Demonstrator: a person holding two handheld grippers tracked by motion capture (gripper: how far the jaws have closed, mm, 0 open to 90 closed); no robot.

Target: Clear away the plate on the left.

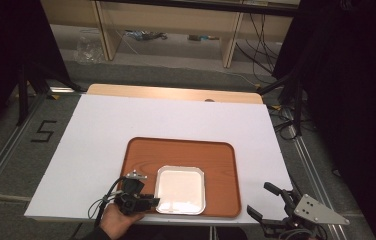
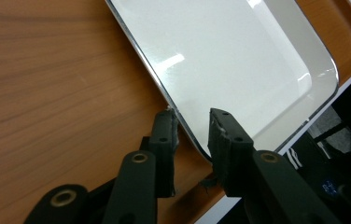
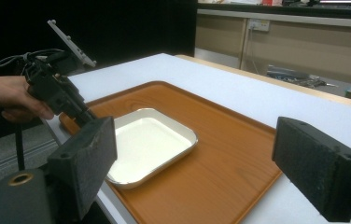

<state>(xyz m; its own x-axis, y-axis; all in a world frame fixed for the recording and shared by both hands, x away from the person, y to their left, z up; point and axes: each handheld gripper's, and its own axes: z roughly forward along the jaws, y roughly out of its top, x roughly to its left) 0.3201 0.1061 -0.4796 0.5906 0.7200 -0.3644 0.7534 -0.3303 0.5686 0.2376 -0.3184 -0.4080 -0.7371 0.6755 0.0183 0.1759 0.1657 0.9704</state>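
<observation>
White dish (image 2: 239, 60) rim — between left gripper (image 2: 192, 122) jaws.

The left gripper (image 1: 152, 202) is a black hand-held tool with two flat-linked black jaws pinned by brass-ringed rivets (image 2: 139, 157), small screws near the tips and worn, whitish pad edges. A grey cable (image 1: 100, 204) loops off at its nine o'clock. The right gripper (image 1: 267, 201) has coarse dark foam-like pads (image 3: 320, 173) and a grey three-cornered plate (image 1: 318, 210) dotted with holes at its three o'clock.
</observation>
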